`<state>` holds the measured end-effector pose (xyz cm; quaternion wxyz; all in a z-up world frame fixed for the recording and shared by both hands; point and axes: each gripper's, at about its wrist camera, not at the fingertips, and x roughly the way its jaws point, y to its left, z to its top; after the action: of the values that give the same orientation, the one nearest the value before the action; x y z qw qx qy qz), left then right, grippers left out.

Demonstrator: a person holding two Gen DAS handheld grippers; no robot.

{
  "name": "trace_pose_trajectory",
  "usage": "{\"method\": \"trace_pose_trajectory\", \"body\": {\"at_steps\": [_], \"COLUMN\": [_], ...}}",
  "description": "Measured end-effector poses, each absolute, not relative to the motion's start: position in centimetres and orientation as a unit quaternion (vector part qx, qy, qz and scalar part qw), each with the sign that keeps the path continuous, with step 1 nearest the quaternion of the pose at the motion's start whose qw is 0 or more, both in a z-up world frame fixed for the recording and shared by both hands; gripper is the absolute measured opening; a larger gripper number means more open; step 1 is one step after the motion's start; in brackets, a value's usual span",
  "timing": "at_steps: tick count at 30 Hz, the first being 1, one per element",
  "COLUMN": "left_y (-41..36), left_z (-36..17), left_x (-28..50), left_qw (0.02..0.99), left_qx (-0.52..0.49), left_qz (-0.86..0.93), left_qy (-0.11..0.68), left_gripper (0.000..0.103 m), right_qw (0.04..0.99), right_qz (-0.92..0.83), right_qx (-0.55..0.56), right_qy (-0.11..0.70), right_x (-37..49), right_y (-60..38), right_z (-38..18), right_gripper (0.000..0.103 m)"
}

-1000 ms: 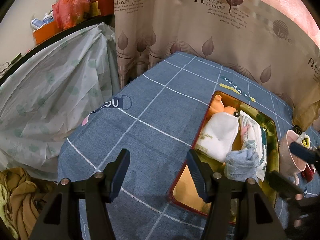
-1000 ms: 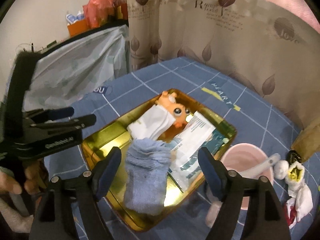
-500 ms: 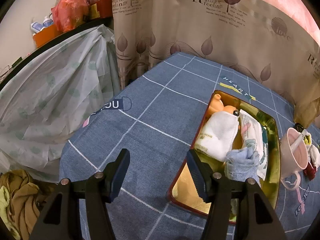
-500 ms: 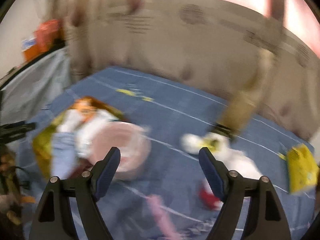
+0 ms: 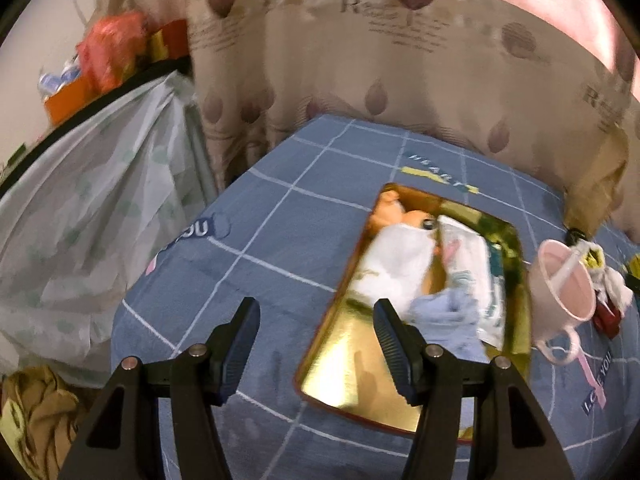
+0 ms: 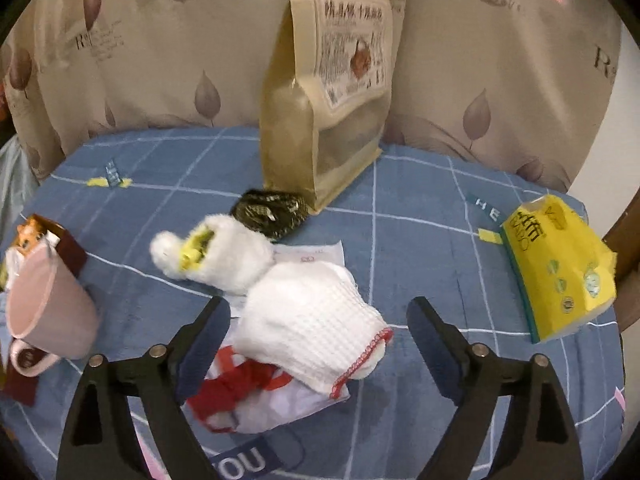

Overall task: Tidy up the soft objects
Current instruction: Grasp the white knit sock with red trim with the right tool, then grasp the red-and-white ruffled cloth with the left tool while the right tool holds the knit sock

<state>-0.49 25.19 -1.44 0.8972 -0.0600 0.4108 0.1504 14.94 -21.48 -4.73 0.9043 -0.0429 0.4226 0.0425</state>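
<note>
A gold tray (image 5: 360, 376) on the blue cloth holds an orange plush toy (image 5: 390, 210), a white cloth (image 5: 394, 262), a tissue pack (image 5: 470, 264) and a light blue sock (image 5: 448, 320). My left gripper (image 5: 316, 344) is open and empty, over the tray's near left edge. My right gripper (image 6: 320, 344) is open and empty, its jaws either side of a white knitted glove (image 6: 312, 320). Beyond the glove lie a white fluffy toy (image 6: 224, 254) and a dark patterned bundle (image 6: 272, 210). A red and white plastic bag (image 6: 256, 392) lies under the glove.
A pink cup (image 6: 48, 308) with a spoon stands beside the tray. A tall tan pouch (image 6: 328, 92) stands at the back by the curtain. A yellow tissue pack (image 6: 560, 268) lies at the right. A plastic-covered heap (image 5: 88, 216) borders the table's left side.
My right gripper has swung right, from over the tray to the white glove. My left gripper has barely moved. The sock now lies in the tray.
</note>
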Motion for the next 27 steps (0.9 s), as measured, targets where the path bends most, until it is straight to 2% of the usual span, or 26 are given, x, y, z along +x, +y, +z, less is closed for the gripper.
{"method": "trace_pose_trajectory", "body": {"at_steps": [10,12,14,17,19,27], "left_y": [17.8,15.7,13.7,10.3,7.7,-2.4], "left_z": [1.6,2.3,2.9,3.2,3.3,0.8], "left_x": [0.7,1.4,2.2,3.3,4.2,7.0], "left_qw": [0.912,0.914,0.915,0.913,0.911,0.882], "left_qx": [-0.016,-0.005,0.006,0.021,0.035,0.075], "left_qz": [0.066,0.043,0.022,-0.014,-0.043,-0.162], "left_qy": [0.405,0.404,0.404,0.406,0.409,0.436], "left_gripper": [0.06,0.06,0.06,0.06,0.06,0.06], "right_qw": [0.899,0.902,0.9,0.901,0.905,0.915], "right_qz": [0.062,0.07,0.074,0.079,0.074,0.005], "right_qx": [-0.04,-0.03,-0.016,0.006,0.018,0.025], "right_qy": [0.431,0.424,0.428,0.426,0.419,0.403], "right_x": [16.7,16.6,16.6,16.2,15.8,14.1], "right_y": [-21.5,-21.7,-22.1,-23.1,-24.1,-29.6], "right_z": [-7.9,-7.8,-7.9,-7.7,-7.2,-6.1], "right_gripper": [0.09,0.083,0.062,0.052,0.049,0.049]}}
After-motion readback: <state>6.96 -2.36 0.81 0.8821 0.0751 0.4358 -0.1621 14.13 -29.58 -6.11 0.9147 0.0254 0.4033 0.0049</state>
